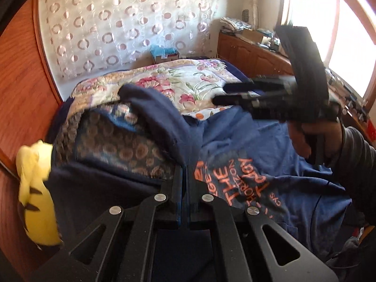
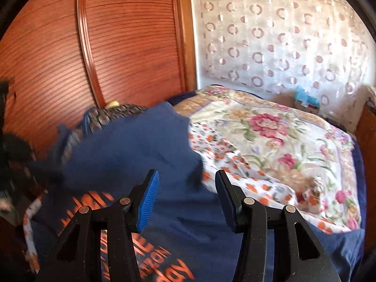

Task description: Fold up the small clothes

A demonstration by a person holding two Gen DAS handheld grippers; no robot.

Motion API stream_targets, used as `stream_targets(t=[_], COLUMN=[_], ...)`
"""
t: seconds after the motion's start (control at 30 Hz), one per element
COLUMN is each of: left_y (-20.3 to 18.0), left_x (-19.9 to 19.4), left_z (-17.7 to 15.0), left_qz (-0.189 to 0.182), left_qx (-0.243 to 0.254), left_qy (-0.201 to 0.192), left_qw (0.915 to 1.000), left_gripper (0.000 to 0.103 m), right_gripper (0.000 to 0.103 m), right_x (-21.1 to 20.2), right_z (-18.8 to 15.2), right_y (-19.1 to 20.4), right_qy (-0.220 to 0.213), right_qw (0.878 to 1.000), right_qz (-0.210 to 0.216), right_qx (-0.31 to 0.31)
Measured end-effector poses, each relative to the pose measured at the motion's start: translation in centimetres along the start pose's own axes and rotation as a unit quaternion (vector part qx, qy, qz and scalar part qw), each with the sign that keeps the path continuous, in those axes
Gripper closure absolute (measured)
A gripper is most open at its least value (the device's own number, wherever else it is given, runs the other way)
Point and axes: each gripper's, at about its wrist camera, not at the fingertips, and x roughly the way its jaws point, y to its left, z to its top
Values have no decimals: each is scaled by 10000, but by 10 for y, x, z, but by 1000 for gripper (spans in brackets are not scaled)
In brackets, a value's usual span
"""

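On the floral quilted bed (image 2: 270, 129), left gripper (image 1: 184, 176) fingers pinch soft navy T-shirt (image 1: 270, 183); right gripper (image 2: 186, 199) fingers gape, empty.

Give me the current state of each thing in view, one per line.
Left gripper: jaws shut on the blue T-shirt.
Right gripper: jaws open, nothing between them.
Blue T-shirt: on the bed, one part lifted and draped.
Floral bedspread: spread flat.
Wardrobe door: closed.

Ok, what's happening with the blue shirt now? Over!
Left gripper shut on blue shirt. Right gripper open, empty, over shirt. Nothing in the way.
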Motion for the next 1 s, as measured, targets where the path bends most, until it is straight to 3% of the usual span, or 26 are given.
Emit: stream_targets(t=[0.23, 0.47, 0.57, 0.63, 0.67, 0.7, 0.73, 0.87, 1.0], left_y=[2, 3, 7, 7, 7, 8, 8, 10, 19], left_x=[-1, -1, -1, 0, 0, 0, -1, -3, -2], left_z=[-5, -3, -3, -2, -1, 0, 0, 9, 27], left_qz=[-30, 25, 37, 51, 62, 84, 111, 212, 377], left_qx=[-48, 33, 19, 30, 43, 59, 77, 127, 166], left_qy=[-150, -236, -256, -262, -267, -277, -293, -395, -521], left_qw=[9999, 9997, 9997, 9996, 9996, 9996, 9995, 9989, 9978], left_gripper=[100, 100, 100, 100, 100, 100, 100, 100, 100], right_gripper=[51, 52, 60, 71, 82, 95, 98, 101, 101], right_x=[41, 111, 131, 139, 141, 142, 142, 135, 100], right_z=[56, 87, 95, 97, 98, 98, 99, 108, 113], right_y=[11, -8, -13, -20, -25, -26, -29, -26, -33], right_qy=[232, 1024, 1285, 1366, 1382, 1372, 1330, 910, 221], right_qw=[9984, 9901, 9871, 9855, 9848, 9846, 9849, 9895, 9928], right_qz=[459, 593, 474, 433, 431, 429, 442, 326, 140], right_qx=[223, 757, 831, 907, 964, 997, 1015, 1074, 1169])
